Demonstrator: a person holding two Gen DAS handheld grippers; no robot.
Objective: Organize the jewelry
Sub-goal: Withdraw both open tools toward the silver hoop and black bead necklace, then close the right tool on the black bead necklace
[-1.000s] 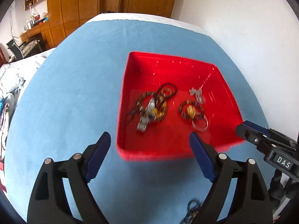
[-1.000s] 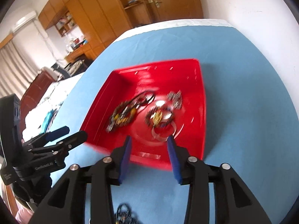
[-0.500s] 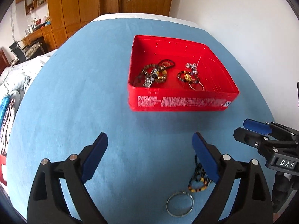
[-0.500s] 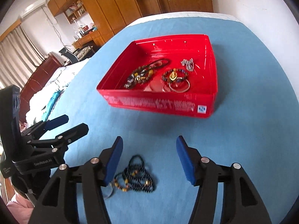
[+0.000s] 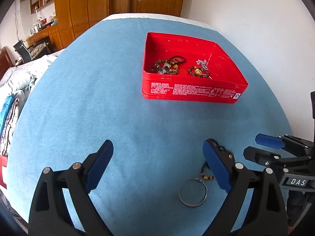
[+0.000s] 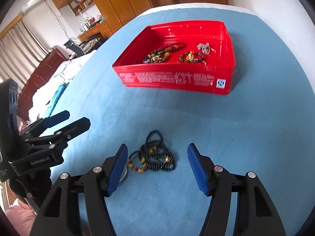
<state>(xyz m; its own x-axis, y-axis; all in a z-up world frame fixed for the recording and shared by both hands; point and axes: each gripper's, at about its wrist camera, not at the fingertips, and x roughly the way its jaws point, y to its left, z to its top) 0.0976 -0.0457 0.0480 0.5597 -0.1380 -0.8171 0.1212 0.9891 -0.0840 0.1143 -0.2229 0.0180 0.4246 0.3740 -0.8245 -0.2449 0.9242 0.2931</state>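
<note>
A red tin box (image 5: 195, 95) (image 6: 177, 79) stands on the blue cloth and holds several bracelets (image 5: 167, 66) (image 6: 190, 56). A black bead necklace (image 6: 155, 155) lies on the cloth between the open fingers of my right gripper (image 6: 156, 166); in the left wrist view it (image 5: 222, 149) is partly hidden behind my right-hand finger. A silver bangle (image 5: 193, 192) lies near it, mostly hidden behind a finger in the right wrist view (image 6: 124, 174). My left gripper (image 5: 158, 164) is open and empty above the cloth.
The blue cloth (image 5: 98, 98) covers a table against a white wall (image 5: 256, 15) on the right. Bedding (image 5: 17, 82) and wooden cupboards (image 5: 82, 4) lie beyond the left and far edges. The other gripper shows at each view's side (image 5: 275, 151) (image 6: 49, 129).
Both grippers have pulled back from over the red box and lowered toward the near cloth. The right gripper has opened wider and now straddles the black necklace.
</note>
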